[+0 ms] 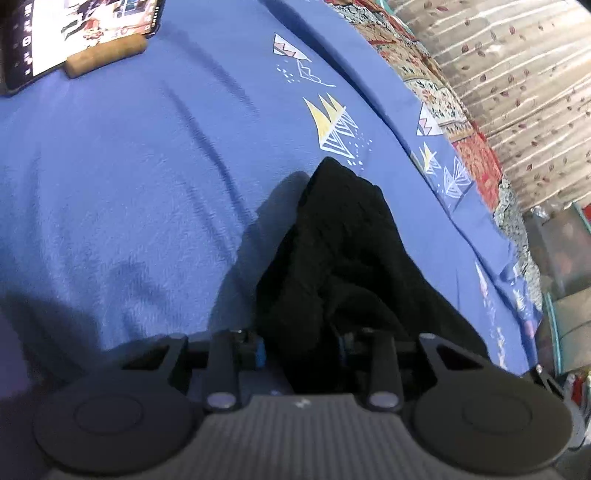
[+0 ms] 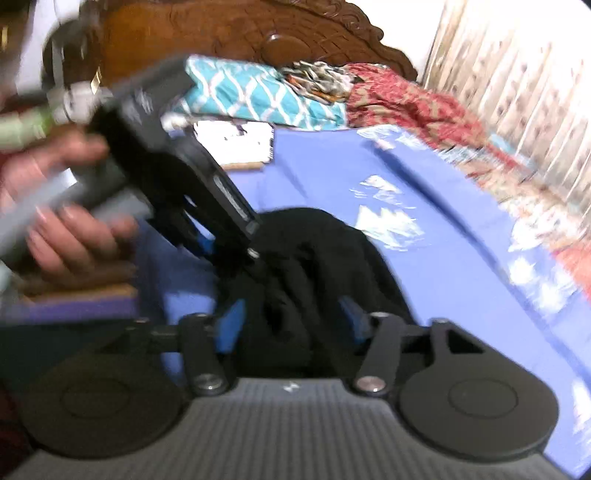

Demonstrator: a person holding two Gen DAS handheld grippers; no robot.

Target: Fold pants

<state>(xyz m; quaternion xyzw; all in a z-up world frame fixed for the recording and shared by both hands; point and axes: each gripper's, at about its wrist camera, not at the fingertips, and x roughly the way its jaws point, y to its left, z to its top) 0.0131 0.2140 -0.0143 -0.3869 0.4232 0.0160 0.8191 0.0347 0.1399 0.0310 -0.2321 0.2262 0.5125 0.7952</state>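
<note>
The black pants (image 1: 343, 258) hang bunched from my left gripper (image 1: 301, 345), which is shut on the cloth, above the blue bedsheet (image 1: 147, 184). In the right wrist view the same black pants (image 2: 317, 266) fill the gap of my right gripper (image 2: 291, 325), whose blue pads (image 2: 232, 321) press the fabric from both sides. The left gripper (image 2: 236, 254) shows there too, held in a hand at the upper left, its tip on the pants. The right wrist view is motion-blurred.
A phone (image 1: 74, 33) leans on a wooden stand (image 1: 107, 55) at the far left of the bed. Patterned quilts (image 2: 402, 96) and a teal cloth (image 2: 251, 92) lie by the carved headboard (image 2: 229, 22). A curtain (image 1: 517, 85) hangs beyond the bed's right edge.
</note>
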